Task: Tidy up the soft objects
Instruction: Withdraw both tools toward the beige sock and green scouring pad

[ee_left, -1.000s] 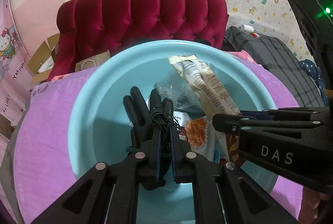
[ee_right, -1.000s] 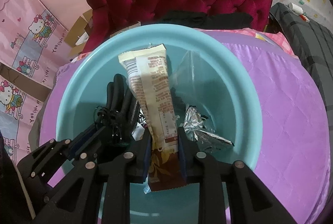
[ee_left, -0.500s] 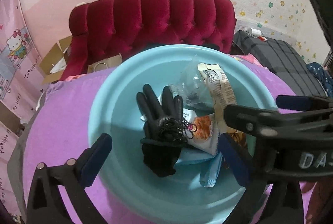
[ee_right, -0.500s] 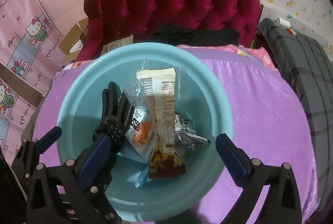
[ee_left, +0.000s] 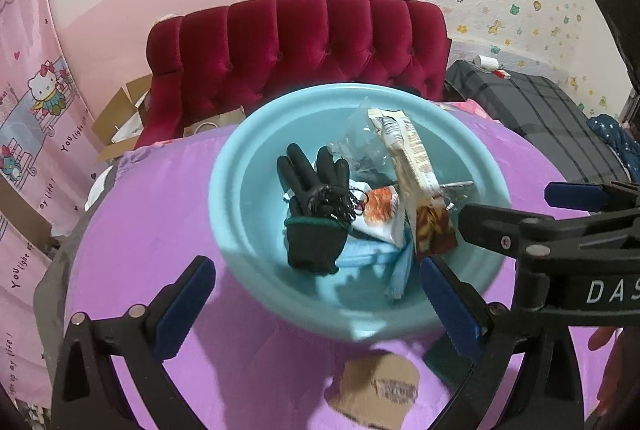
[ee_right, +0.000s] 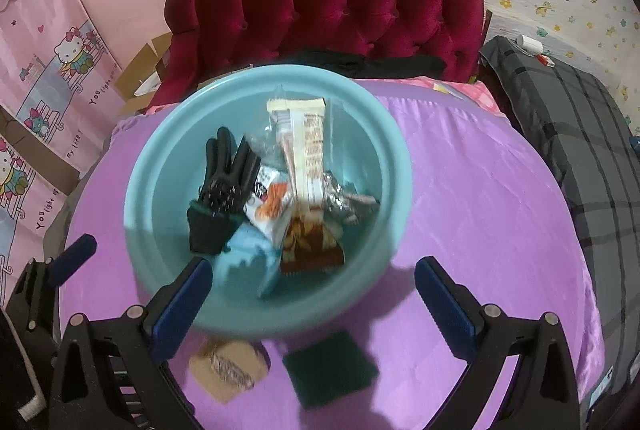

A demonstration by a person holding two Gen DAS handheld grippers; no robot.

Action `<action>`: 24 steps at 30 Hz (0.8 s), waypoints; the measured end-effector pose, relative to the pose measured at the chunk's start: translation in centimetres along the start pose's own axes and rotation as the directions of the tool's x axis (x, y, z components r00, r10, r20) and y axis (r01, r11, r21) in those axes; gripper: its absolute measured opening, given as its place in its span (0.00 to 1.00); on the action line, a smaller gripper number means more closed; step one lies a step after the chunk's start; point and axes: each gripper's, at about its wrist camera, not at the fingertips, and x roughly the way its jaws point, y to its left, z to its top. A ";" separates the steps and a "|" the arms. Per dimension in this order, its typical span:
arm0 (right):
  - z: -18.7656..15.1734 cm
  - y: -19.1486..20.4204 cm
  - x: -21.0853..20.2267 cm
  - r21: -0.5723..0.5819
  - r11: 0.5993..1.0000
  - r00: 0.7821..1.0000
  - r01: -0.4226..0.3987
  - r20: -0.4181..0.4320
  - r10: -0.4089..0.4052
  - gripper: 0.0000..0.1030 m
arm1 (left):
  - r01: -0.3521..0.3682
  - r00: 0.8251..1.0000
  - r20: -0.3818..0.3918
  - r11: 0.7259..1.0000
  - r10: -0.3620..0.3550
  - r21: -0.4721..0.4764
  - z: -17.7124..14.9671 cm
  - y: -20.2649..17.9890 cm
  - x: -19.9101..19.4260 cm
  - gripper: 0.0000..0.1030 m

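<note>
A light blue basin (ee_left: pixel 240 190) (ee_right: pixel 152 166) sits on the purple cloth. Inside lie a black glove (ee_left: pixel 314 226) (ee_right: pixel 218 202) with a coil of thin black wire on it, a long cream snack packet (ee_left: pixel 416 170) (ee_right: pixel 308 166), an orange-and-white packet (ee_left: pixel 380 218) (ee_right: pixel 272 206), crumpled foil (ee_right: pixel 344 198) and a pale blue mask (ee_left: pixel 372 254) (ee_right: pixel 252 250). My left gripper (ee_left: pixel 316 304) hangs open above the basin's near rim, holding nothing. My right gripper (ee_right: pixel 312 304) is open too, above the near rim, with nothing between its fingers. It also shows in the left wrist view at the right (ee_left: pixel 560 222).
On the cloth in front of the basin lie a tan cardboard tag (ee_left: pixel 380 386) (ee_right: pixel 228 366) and a dark green scouring pad (ee_right: pixel 330 366). A red tufted headboard (ee_right: pixel 328 10) stands behind the basin. A grey checked blanket (ee_right: pixel 580 134) lies at the right, cardboard boxes (ee_left: pixel 124 118) at the left.
Both grippers were shut, left on the black glove, right on the snack packet. Both opened wide, left those things in the basin, and drew back and up.
</note>
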 end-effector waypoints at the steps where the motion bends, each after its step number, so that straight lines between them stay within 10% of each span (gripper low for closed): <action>1: -0.4 0.0 -0.4 -0.001 1.000 1.000 0.002 0.003 -0.002 1.00 | 0.002 1.000 0.002 1.000 -0.002 0.001 -0.2 0.0 -0.5 1.00; 24: -9.4 -0.1 -4.6 -0.043 0.999 0.999 0.005 0.044 -0.004 1.00 | 0.000 0.999 0.048 0.999 -0.002 0.034 -7.6 -1.2 -6.3 1.00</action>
